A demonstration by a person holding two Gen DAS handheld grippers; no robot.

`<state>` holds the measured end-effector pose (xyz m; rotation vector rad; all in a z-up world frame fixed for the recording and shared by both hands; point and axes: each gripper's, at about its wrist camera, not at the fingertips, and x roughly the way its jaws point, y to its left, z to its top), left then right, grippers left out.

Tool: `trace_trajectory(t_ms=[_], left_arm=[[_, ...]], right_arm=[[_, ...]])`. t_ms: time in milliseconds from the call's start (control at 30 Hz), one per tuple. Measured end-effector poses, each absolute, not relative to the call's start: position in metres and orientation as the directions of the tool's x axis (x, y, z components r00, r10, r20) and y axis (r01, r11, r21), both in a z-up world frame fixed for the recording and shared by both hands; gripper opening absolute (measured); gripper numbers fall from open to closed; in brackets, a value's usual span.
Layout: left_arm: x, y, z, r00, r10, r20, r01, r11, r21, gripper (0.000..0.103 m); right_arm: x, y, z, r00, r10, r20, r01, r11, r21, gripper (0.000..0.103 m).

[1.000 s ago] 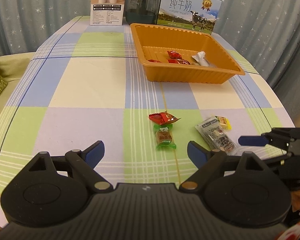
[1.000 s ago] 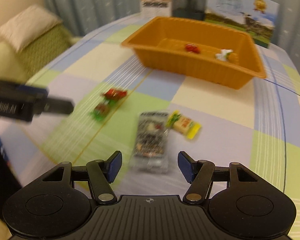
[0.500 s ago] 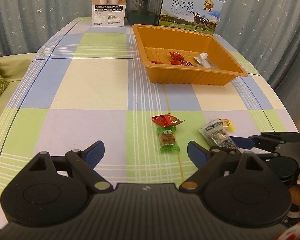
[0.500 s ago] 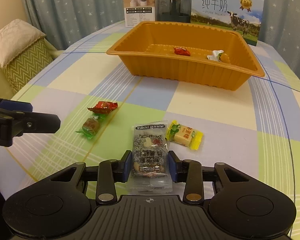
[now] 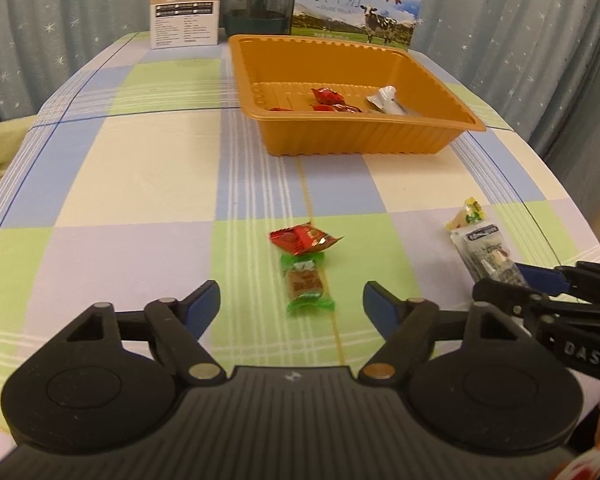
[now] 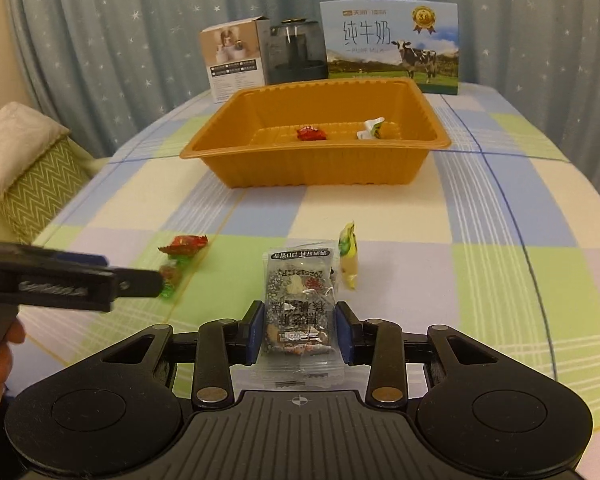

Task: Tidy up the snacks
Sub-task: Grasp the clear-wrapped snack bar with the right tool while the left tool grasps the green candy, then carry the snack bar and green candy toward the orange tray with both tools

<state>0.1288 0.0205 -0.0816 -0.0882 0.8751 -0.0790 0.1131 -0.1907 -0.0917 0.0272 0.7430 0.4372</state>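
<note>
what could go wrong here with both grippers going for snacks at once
The right gripper pinches the clear snack packet by its crinkly sides, so it may slip on the way to the orange tray. The left gripper, closing around the green candy, could also nudge the red candy touching it.

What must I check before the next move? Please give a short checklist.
1. Right gripper pads on the clear packet: ok.
2. Packet lifted off the cloth: cannot tell.
3. Tray has free room: ok.
4. Way to the tray free: ok.
5. Left gripper, jaws closing, astride the green candy, no contact yet: ok.
6. Red candy overlaps the green candy's top end: not ok.
</note>
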Motion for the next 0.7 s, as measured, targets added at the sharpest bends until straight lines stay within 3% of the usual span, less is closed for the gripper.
trace_trajectory(t_ms=[400,700], left_arm=[[0.139,0.001,-0.100,0.648,-0.076,-0.758,0.072,0.997,-0.038,0.021],[0.109,-0.005,-0.092,0.635,-0.115,-0.764,0.113,0.992,-0.055,0.018]], right_arm=[[0.106,-0.195,-0.082,0.656,0.446,-0.609,-0.384,0.892,0.240,0.037],[0.101,-0.195,-0.091,0.658,0.349,-0.667,-0.327,0.931,0.164,0.037]])
